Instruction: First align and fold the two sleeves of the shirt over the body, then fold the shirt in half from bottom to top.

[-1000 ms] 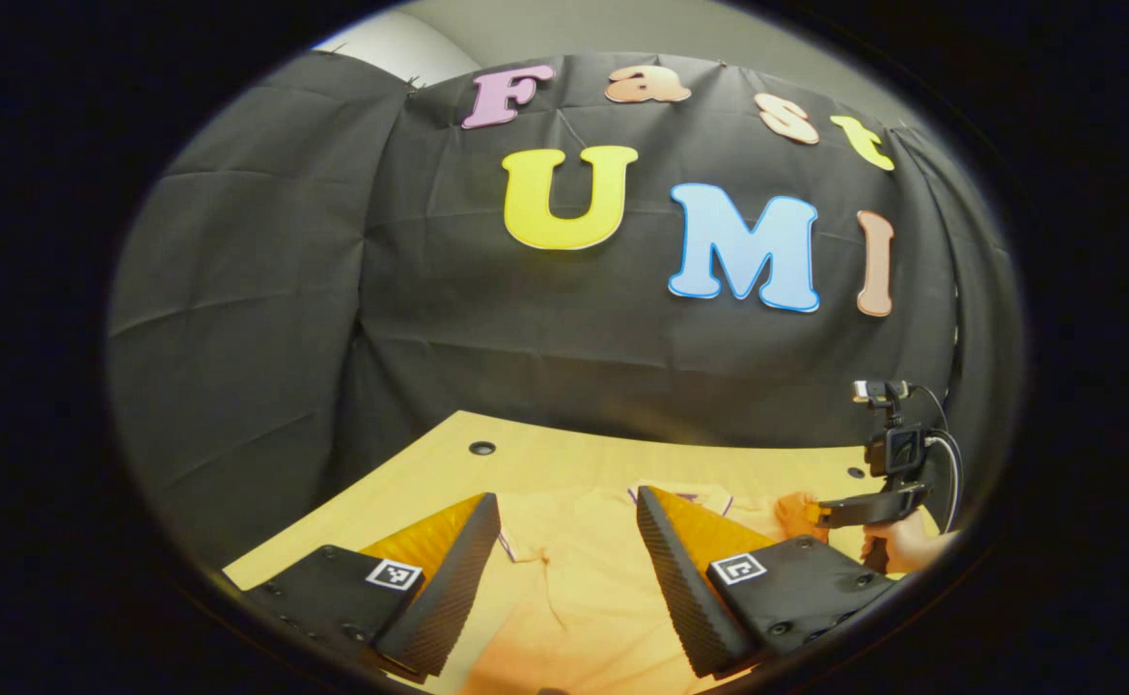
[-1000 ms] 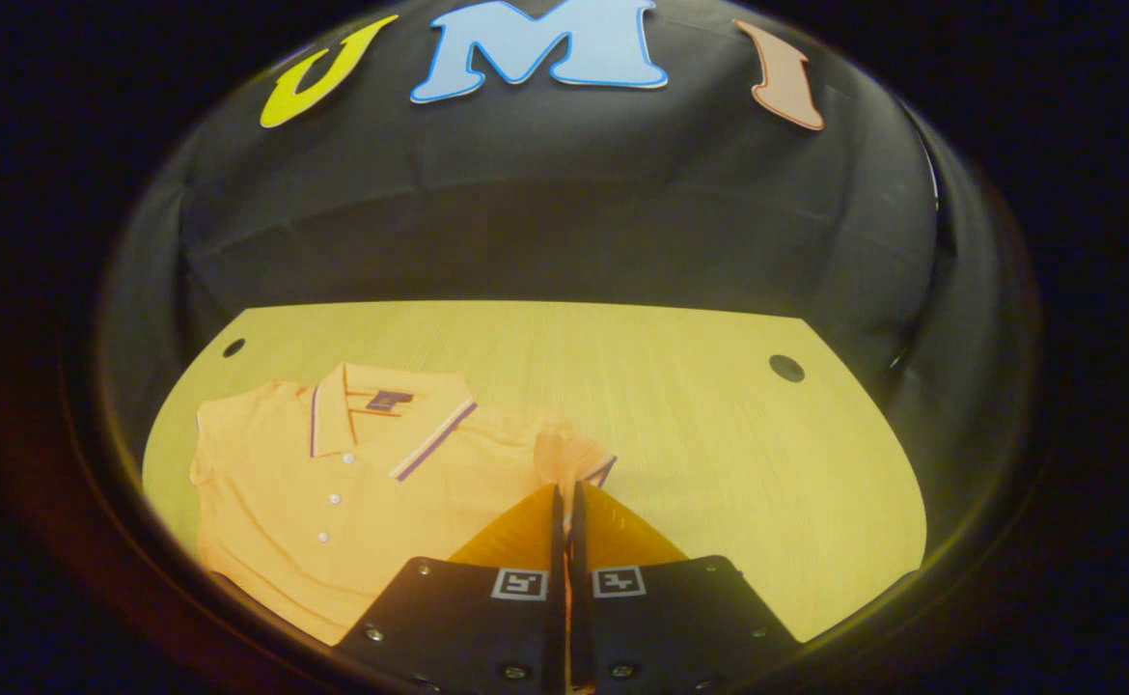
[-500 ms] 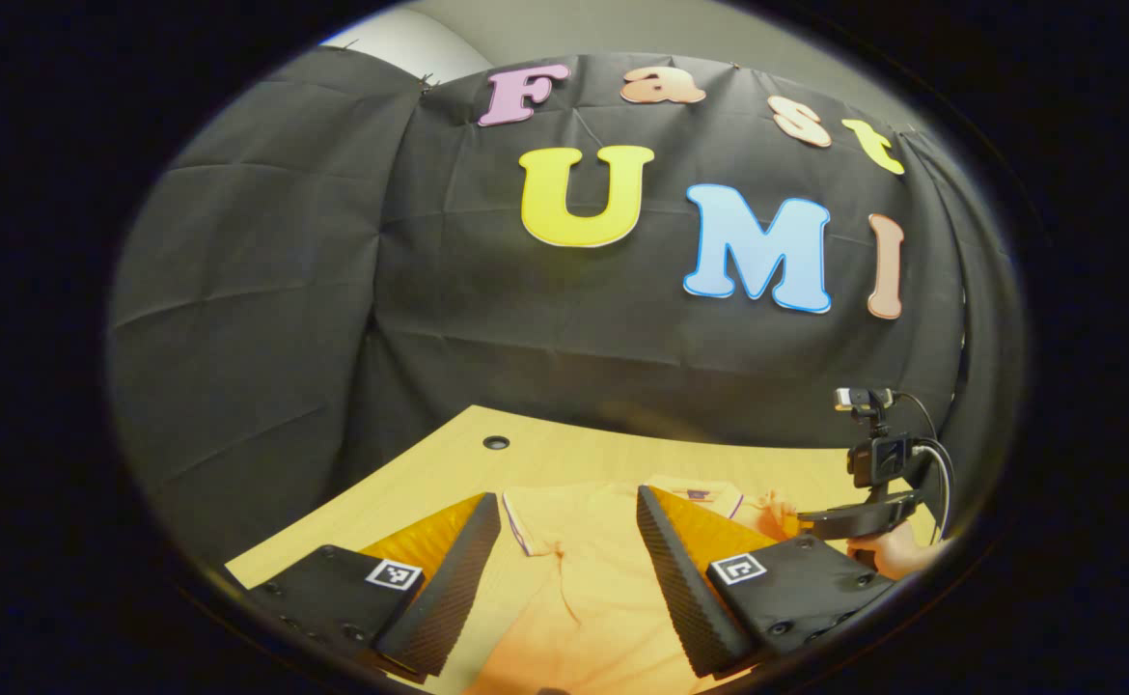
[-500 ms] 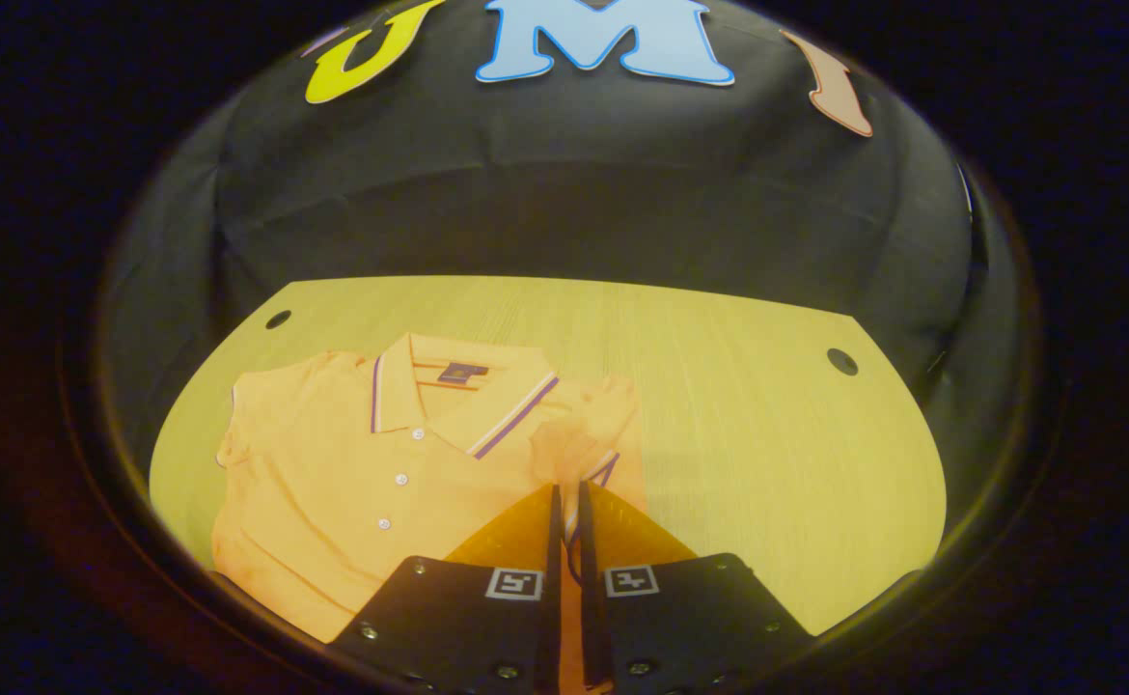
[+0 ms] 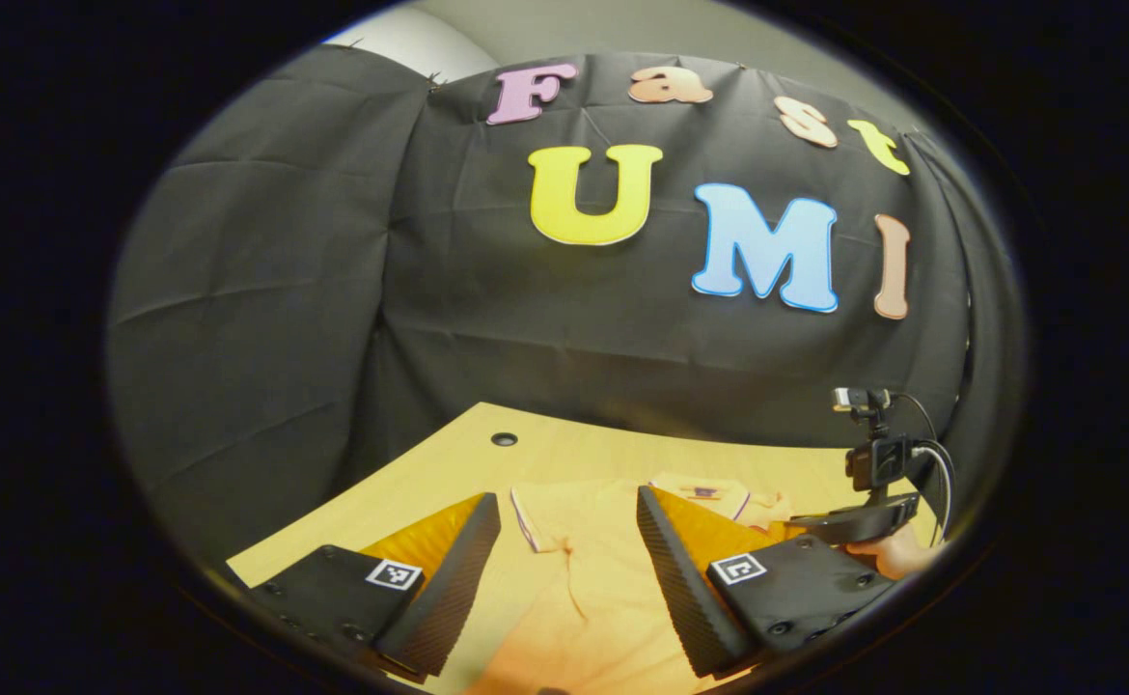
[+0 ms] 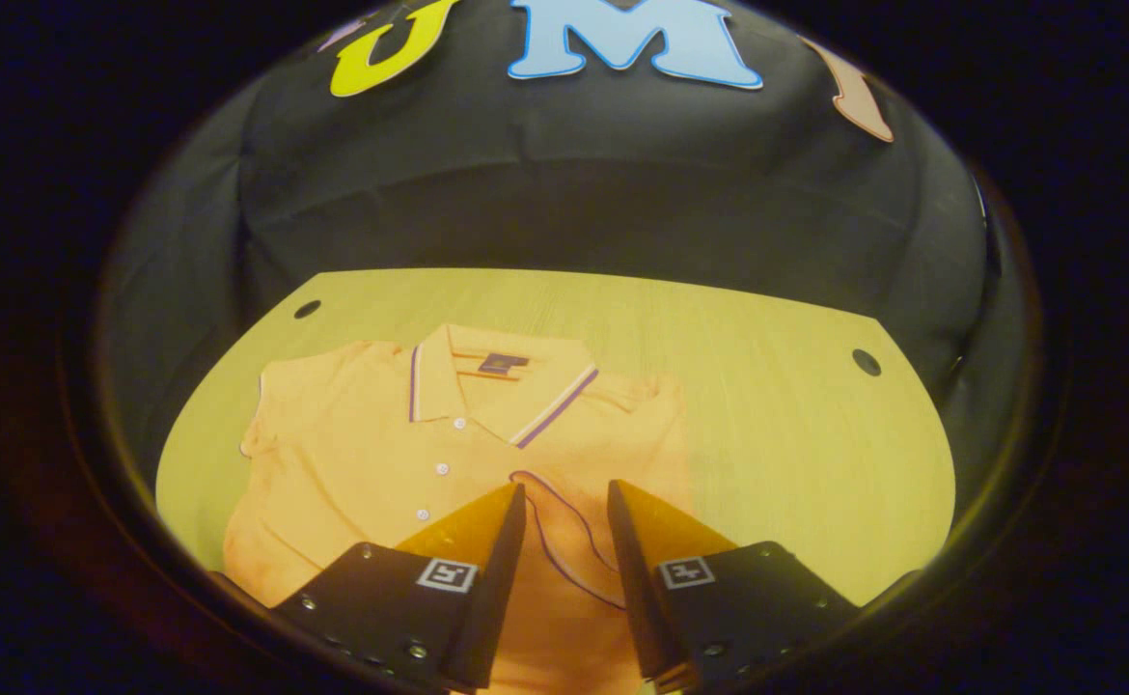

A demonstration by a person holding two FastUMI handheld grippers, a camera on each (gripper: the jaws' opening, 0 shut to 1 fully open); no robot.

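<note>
Right gripper (image 6: 564, 507) now has its fingers apart over the shirt (image 6: 381, 463), whose right sleeve (image 6: 564, 521) lies folded across the body on the table (image 6: 767, 405); half a second ago it pinched that sleeve. Left gripper (image 5: 560, 526), also open, hovers above the left sleeve (image 6: 270, 425), which I judge needs grasping next.

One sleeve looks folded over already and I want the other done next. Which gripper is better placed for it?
Probably the left gripper: open, it hovers over the shirt near the unfolded sleeve. The right gripper, also open, sits over the folded sleeve.
</note>
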